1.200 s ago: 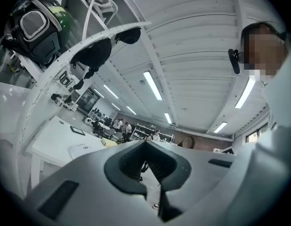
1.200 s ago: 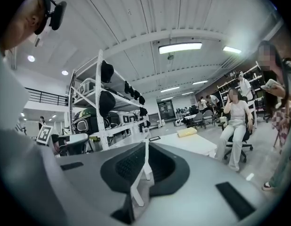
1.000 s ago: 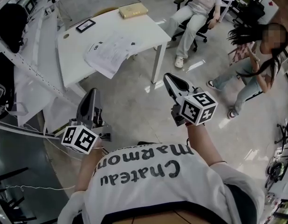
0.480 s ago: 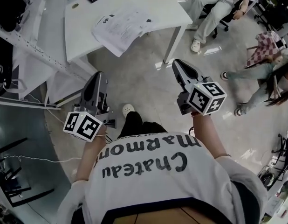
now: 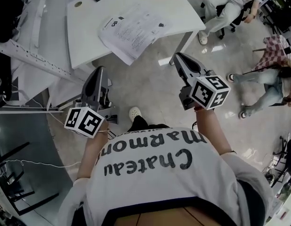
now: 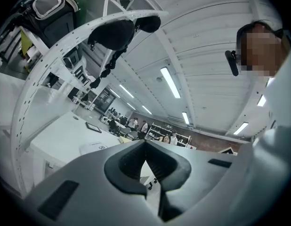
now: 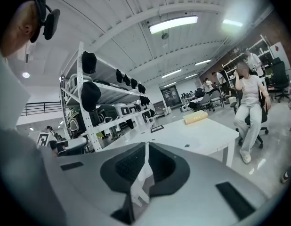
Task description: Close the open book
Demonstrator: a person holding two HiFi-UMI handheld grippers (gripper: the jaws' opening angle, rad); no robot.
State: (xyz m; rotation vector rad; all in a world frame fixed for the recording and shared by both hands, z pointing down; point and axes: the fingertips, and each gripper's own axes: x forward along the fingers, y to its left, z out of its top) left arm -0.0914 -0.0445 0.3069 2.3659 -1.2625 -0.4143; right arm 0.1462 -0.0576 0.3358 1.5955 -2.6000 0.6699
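The white surface [image 5: 86, 39] stands ahead of the person, with a rack [image 5: 23, 55] close along its left side. The open book [image 5: 133, 27] lies on it with its pages spread, one corner hanging over the near edge. Bare floor [image 5: 150, 91] stretches below and to the right, where a seated person [image 5: 223, 4] is. The left tool [image 5: 99, 70] and right tool [image 5: 176, 56] are each pressed together and hold nothing, apart from the book.

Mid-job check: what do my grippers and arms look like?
The left gripper and right gripper are grey, tapering to beak-like tips, with black pads inside. Each carries a white cube with black square markers. The person wears a white short-sleeved T-shirt with dark lettering.
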